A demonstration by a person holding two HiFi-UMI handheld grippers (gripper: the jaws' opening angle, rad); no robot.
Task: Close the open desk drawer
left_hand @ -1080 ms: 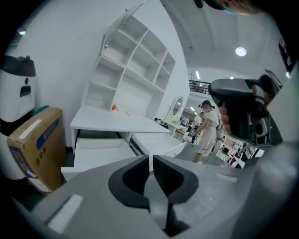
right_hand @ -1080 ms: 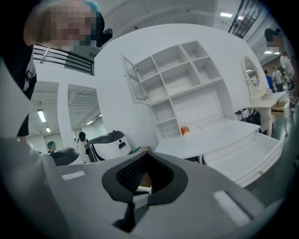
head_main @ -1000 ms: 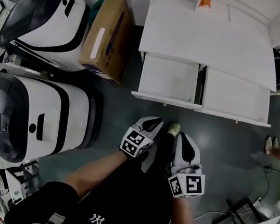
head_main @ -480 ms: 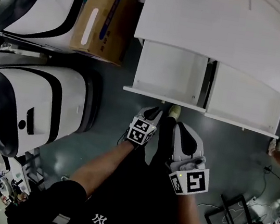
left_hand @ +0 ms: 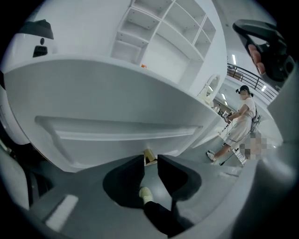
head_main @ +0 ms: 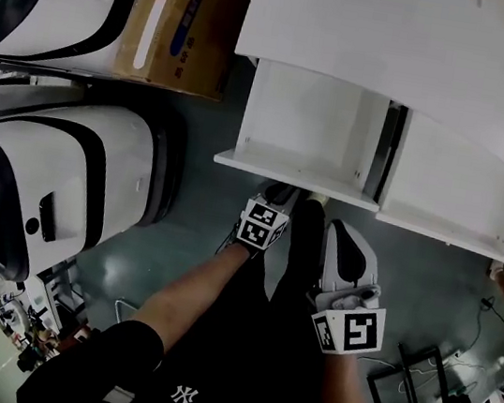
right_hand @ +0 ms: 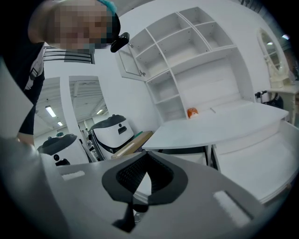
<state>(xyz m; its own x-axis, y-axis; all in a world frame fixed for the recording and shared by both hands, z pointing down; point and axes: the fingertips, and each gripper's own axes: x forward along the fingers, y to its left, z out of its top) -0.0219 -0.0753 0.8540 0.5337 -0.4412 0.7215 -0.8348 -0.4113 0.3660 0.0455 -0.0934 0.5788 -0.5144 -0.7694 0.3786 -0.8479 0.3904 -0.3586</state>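
Observation:
The white desk has two drawers pulled out side by side: the left drawer and the right drawer. My left gripper is right at the left drawer's front edge. In the left gripper view the drawer front fills the frame, and its small brass knob shows in the narrow gap at the jaw tips; whether they touch it is unclear. The left gripper is open by a slit. My right gripper hangs back beside my leg, and in its own view the right gripper is shut and empty.
Two large white-and-black machines and a cardboard box stand left of the desk. My shoe is on the grey floor under the left gripper. A person stands far off to the right. White shelves rise behind the desk.
The view has closed in on the desk. My left gripper has moved forward to the left drawer's front. The right gripper has stayed back near my leg.

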